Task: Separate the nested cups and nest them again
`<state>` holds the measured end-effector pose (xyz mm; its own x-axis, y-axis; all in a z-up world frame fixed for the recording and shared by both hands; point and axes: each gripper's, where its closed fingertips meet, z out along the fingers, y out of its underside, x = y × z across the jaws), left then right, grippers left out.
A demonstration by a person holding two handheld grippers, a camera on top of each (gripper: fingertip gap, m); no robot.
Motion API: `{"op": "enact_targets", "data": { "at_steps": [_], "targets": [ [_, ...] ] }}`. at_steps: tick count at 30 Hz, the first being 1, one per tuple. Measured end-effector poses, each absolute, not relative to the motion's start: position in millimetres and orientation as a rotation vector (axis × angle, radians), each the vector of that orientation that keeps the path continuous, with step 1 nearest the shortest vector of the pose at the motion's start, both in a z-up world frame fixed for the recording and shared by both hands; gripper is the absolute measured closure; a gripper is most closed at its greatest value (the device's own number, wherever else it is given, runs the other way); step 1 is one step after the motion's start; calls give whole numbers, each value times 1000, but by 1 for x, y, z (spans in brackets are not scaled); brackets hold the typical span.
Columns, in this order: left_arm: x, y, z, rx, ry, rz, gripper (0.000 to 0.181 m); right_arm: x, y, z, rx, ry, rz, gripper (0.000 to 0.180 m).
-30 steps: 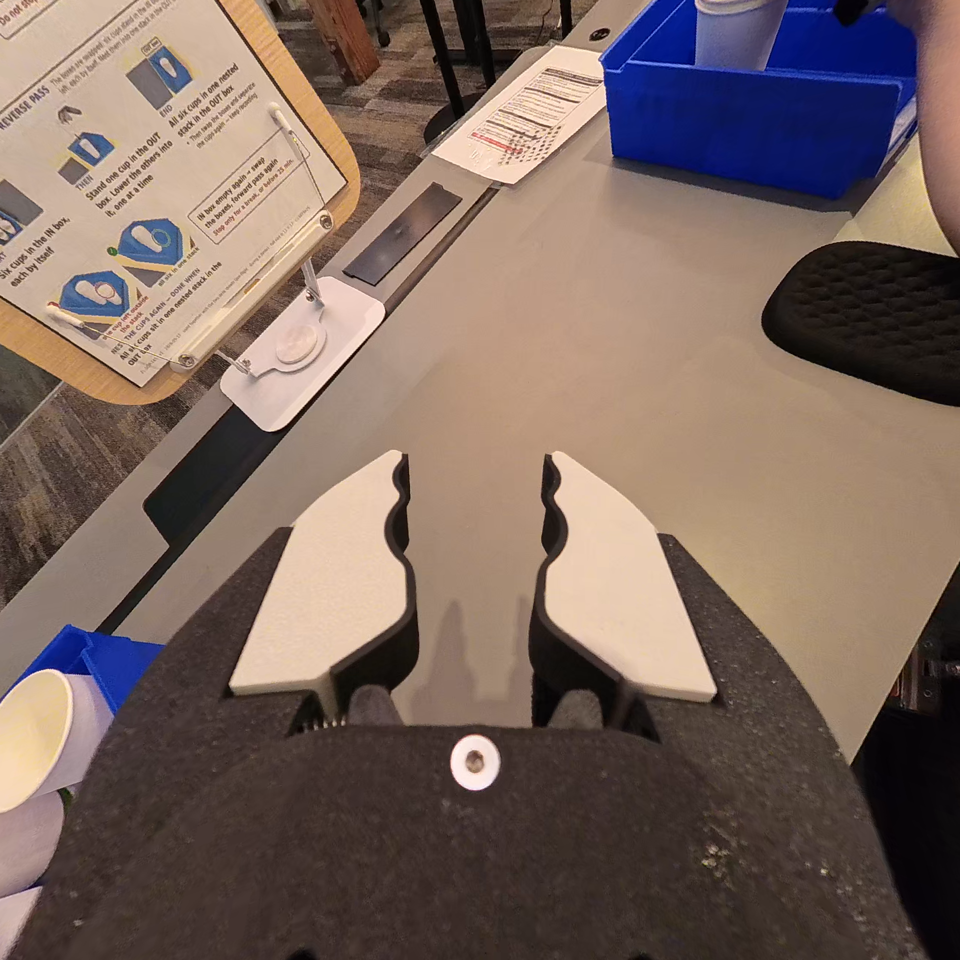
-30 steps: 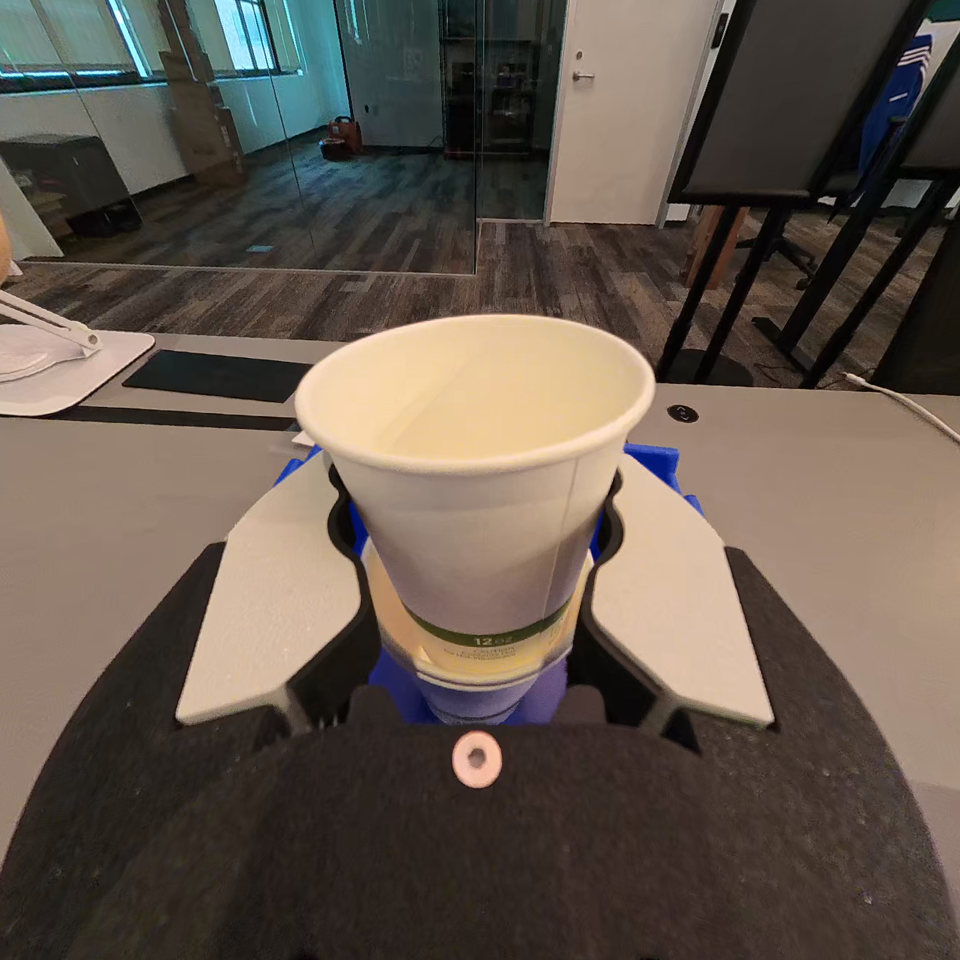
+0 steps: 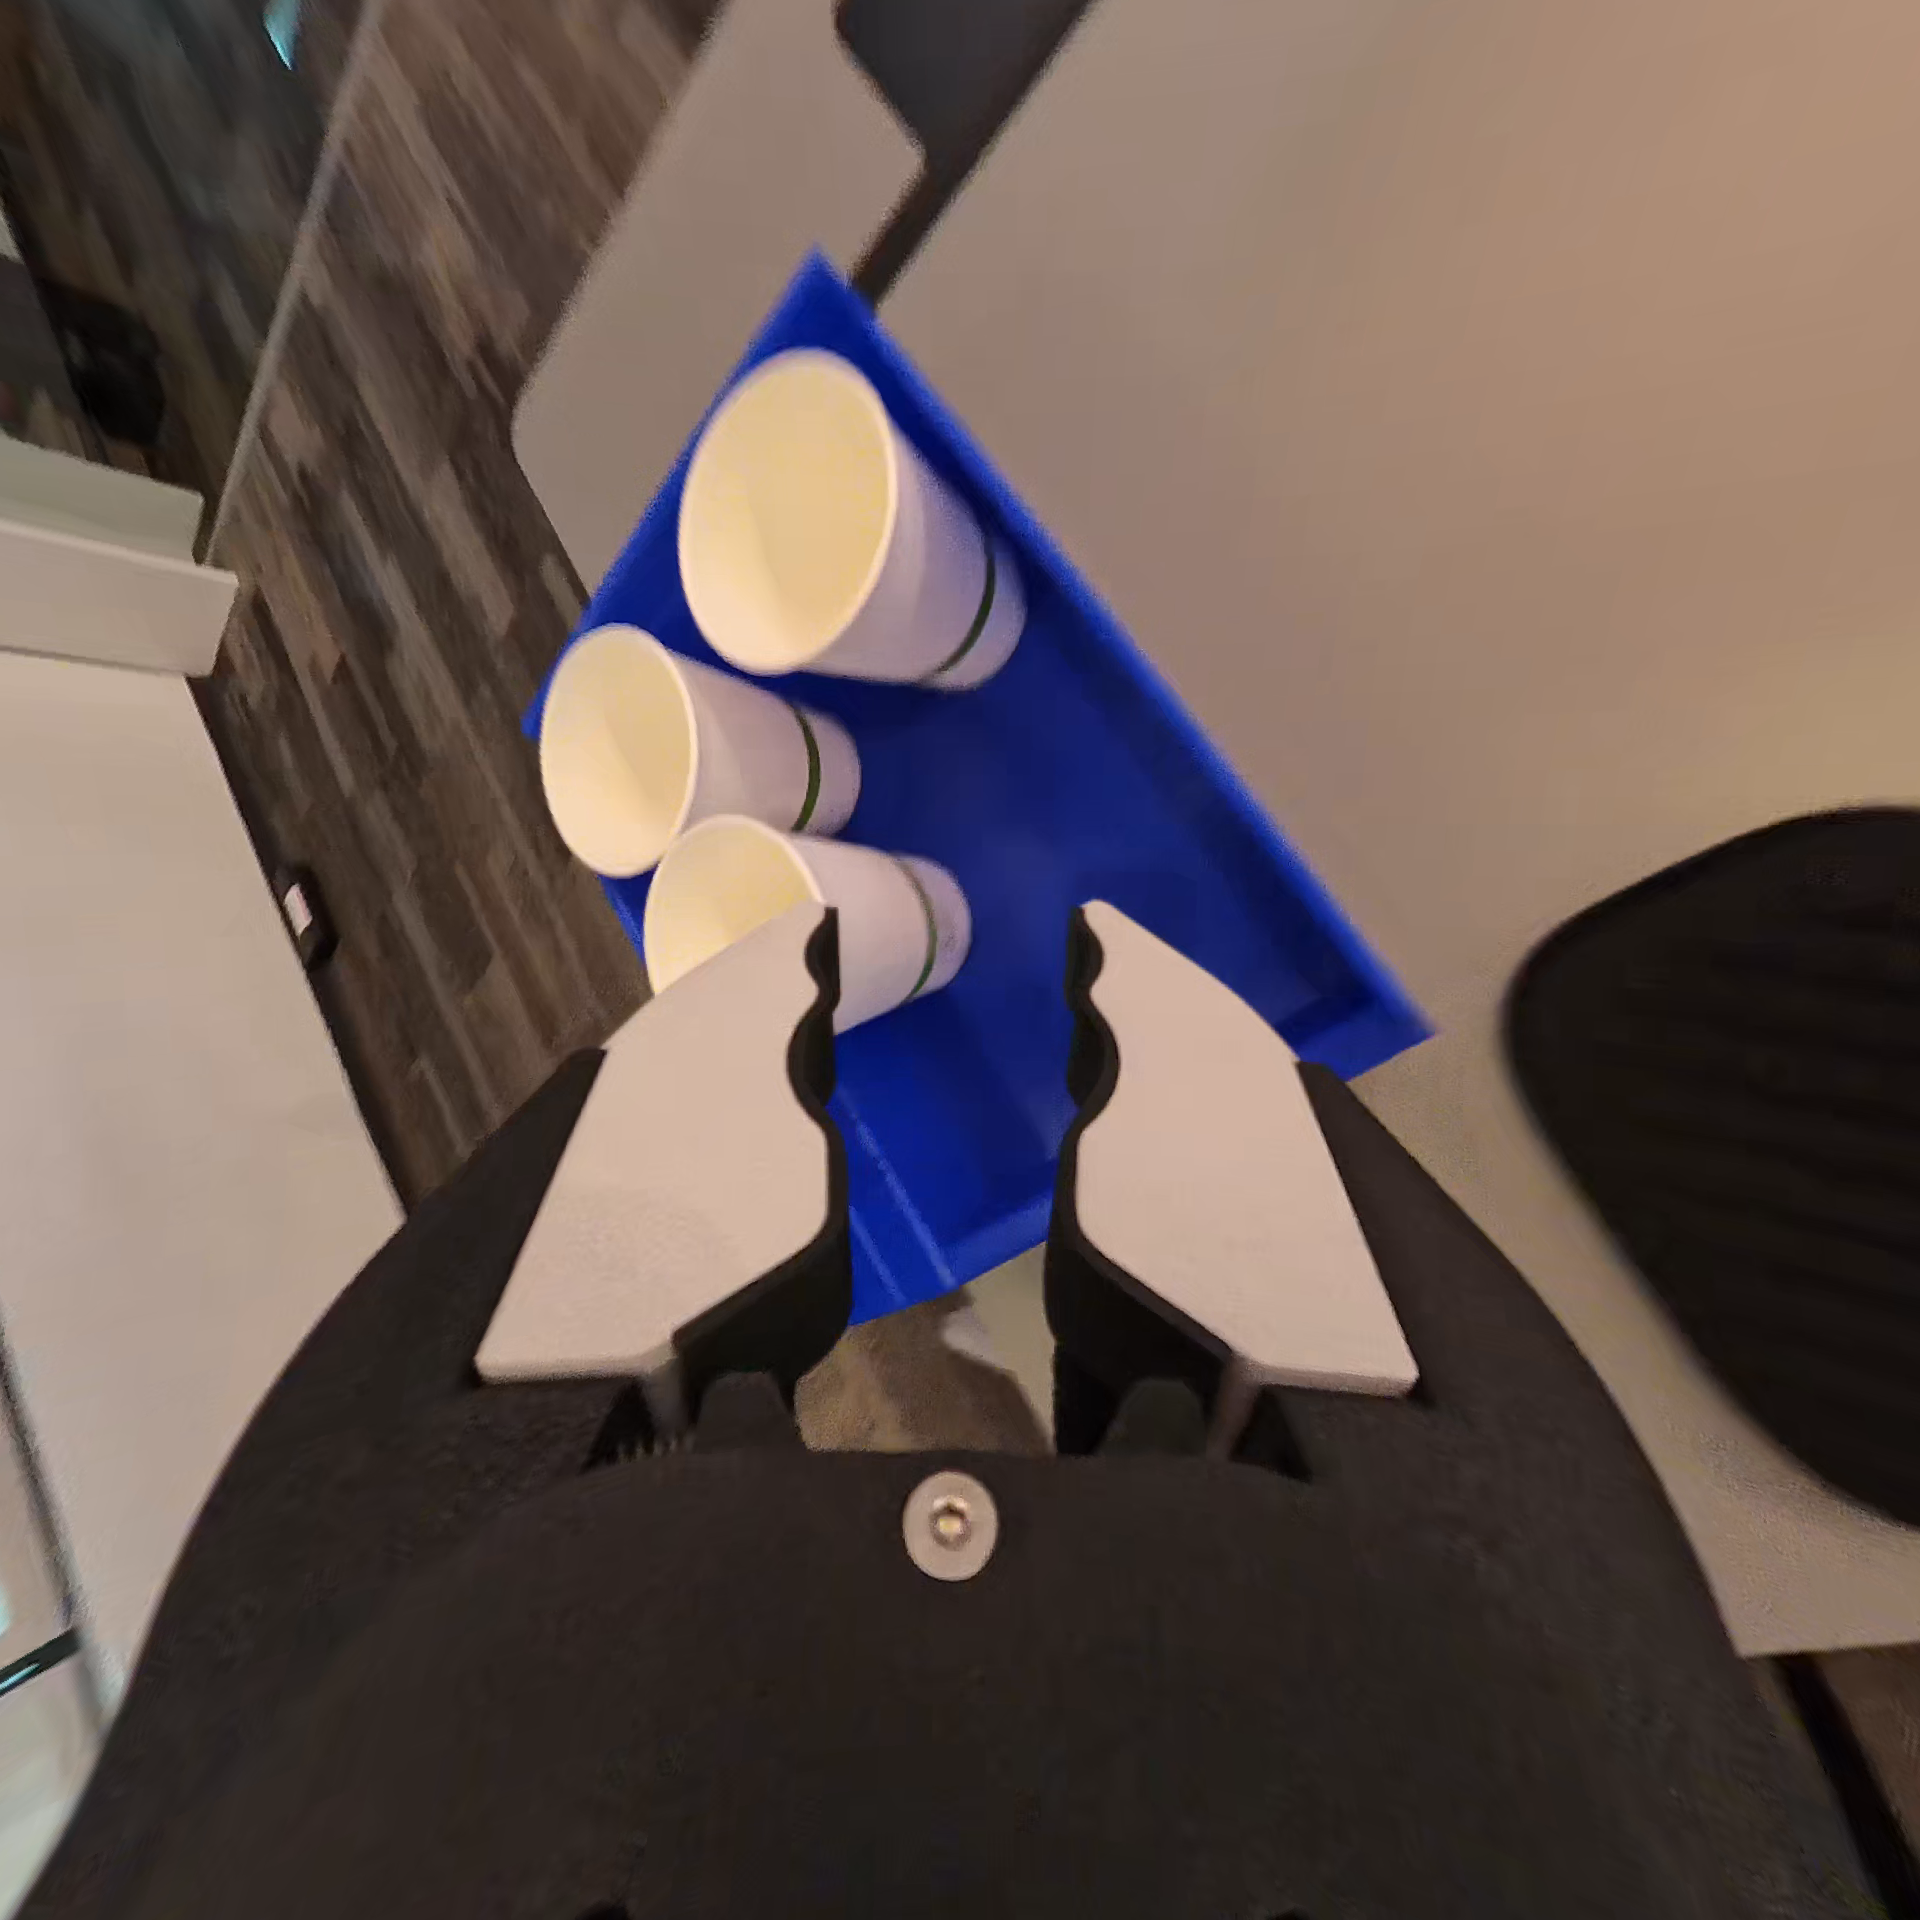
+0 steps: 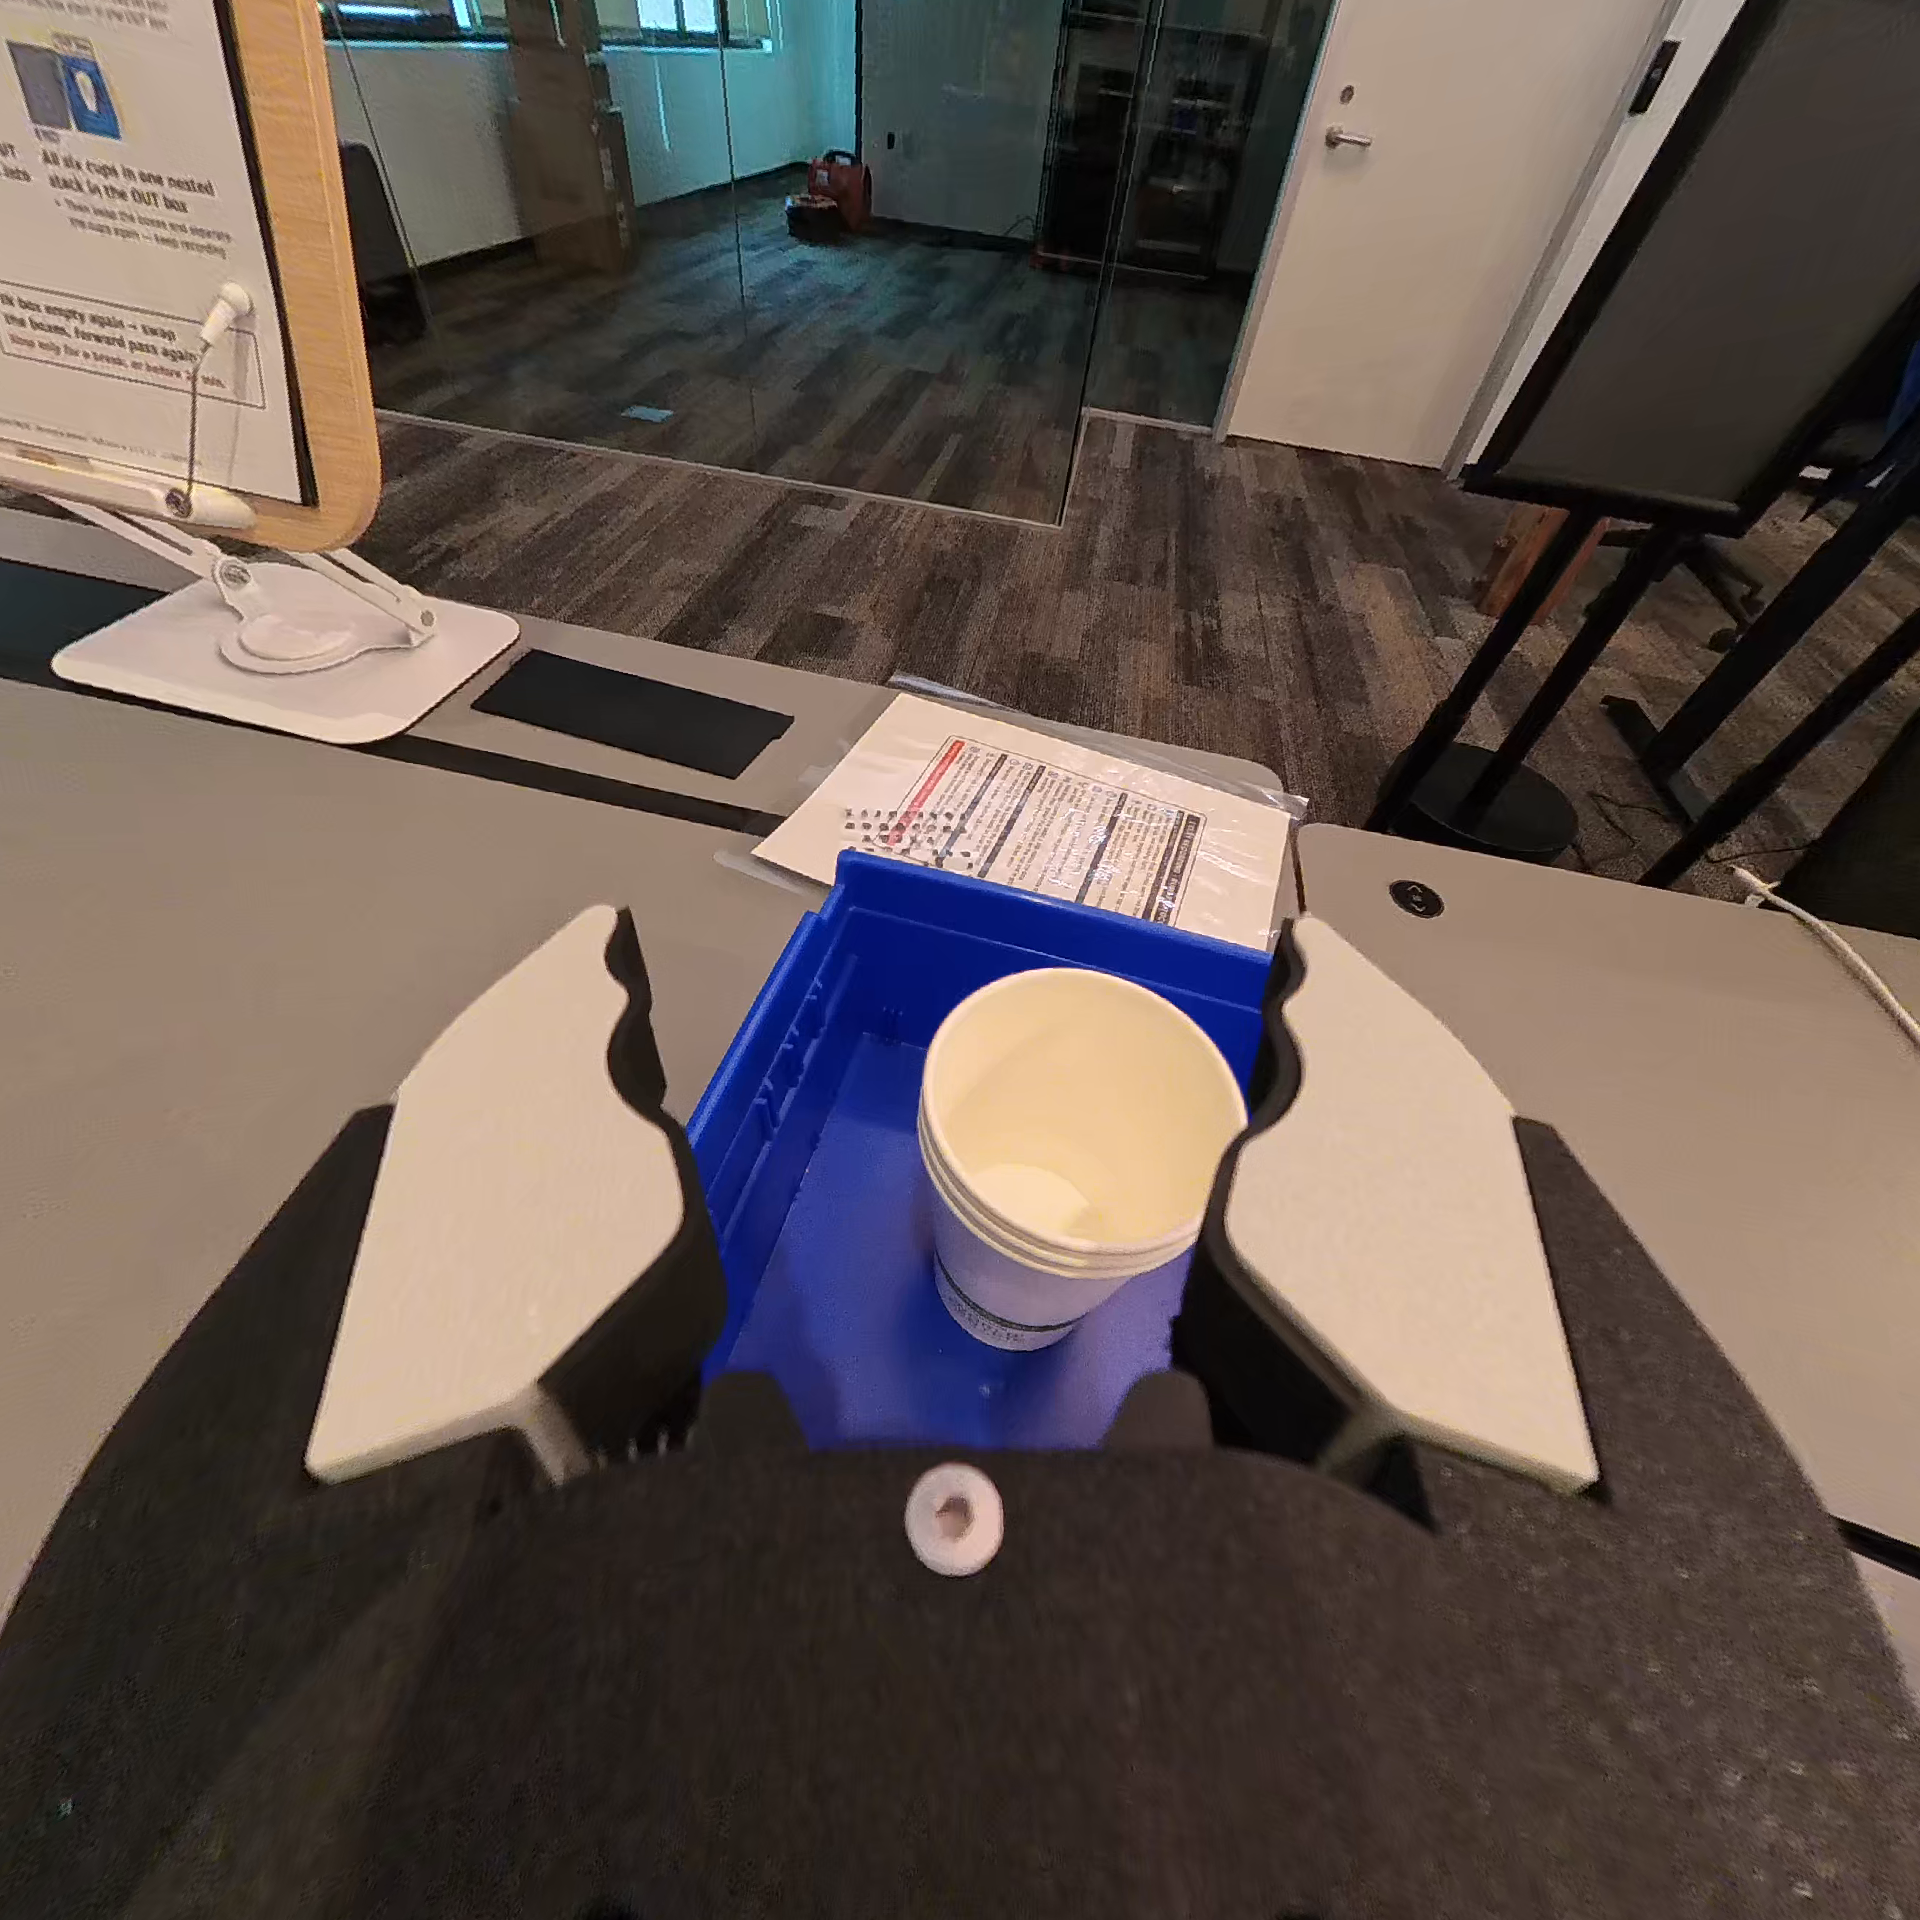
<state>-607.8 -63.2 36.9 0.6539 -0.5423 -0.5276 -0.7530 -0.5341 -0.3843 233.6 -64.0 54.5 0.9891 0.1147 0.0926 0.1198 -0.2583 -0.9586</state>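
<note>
Cups are what you are sorting, and they sit in two places. Start with the grey surface point(image 4: 260, 935), which carries everything. On it, your right wrist view shows a blue bin point(image 4: 790, 1122) near the far edge, just in front of a printed sheet point(image 4: 1039, 821) in a clear sleeve. A nested stack of cups point(image 4: 1070, 1153) stands upright toward the bin's right wall; several rims show one inside another.

Your left wrist view, tilted and blurred, shows a second blue bin point(image 3: 1091, 790) at the surface's edge, beside a black mesh pad point(image 3: 1745, 1143). Three single cups stand in it: the far cup point(image 3: 831, 520), the middle cup point(image 3: 675, 748) and the near cup point(image 3: 821, 925), clustered at one end and apparently upright.

The step in hand looks like fetching the next single cup for the stack. Square the left tool point(image 3: 951, 925) to the near cup before closing. Grip the cup's wall below the rim, lightly, since paper walls will likely crush. Lift straight so it does not knock its neighbours.

The left tool's jaws stand moderately apart and hold nothing; one finger overlaps the near cup in the picture, though I cannot tell whether they touch. The right tool point(image 4: 956, 935) is spread wide and empty, above the stack, touching nothing.
</note>
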Motion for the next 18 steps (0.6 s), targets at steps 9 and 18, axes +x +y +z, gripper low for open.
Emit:
{"op": "enact_targets", "data": {
  "at_steps": [9,18],
  "targets": [
    [-679,-20,-40,-2532,1003,655,143,227,-59,57,-1838,-200,-62,69],
    [-702,-18,-71,-2711,887,600,162,213,-49,54,-1869,-271,-106,70]
  ]
}}
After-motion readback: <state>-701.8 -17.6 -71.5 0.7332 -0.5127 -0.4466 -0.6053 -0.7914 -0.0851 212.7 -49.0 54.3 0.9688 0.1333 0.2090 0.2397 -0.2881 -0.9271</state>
